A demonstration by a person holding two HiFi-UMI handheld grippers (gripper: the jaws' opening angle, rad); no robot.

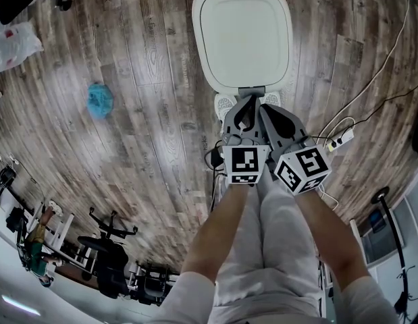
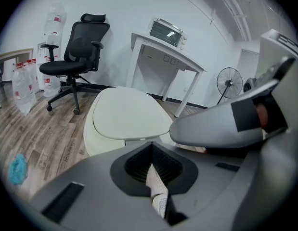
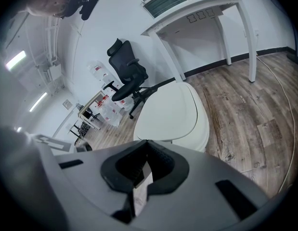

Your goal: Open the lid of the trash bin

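1. Nearest us, our forearms reach down over light trousers [image 1: 279, 241], each hand holding a grey gripper with a black-and-white marker cube
2. The left gripper [image 2: 152, 149] has its jaws pressed together on nothing; only a thin slit between them shows a shoe below
3. The right gripper [image 3: 146, 146] hangs just beside it, its jaws likewise closed and empty
4. Both pairs of tips point at the ground just above our white shoes [image 1: 225, 104], which stand on the grey-brown wood-plank floor [image 1: 154, 147]
5. Just ahead of the toes stands the cream-white rounded plastic trash bin [image 2: 92, 134], and its smooth oval lid [image 1: 244, 36] lies flat and closed
6. A small grey tab [image 1: 251, 90] sits at the lid's front edge, close to the gripper tips; we cannot tell whether they touch it
7. Well apart to the left lies a crumpled blue cloth-like lump [image 1: 99, 100]; to the right lies a white power strip [image 1: 341, 139]
8. Farthest back, a black mesh office chair [image 2: 76, 47] and a white table [image 2: 163, 49] stand by the wall
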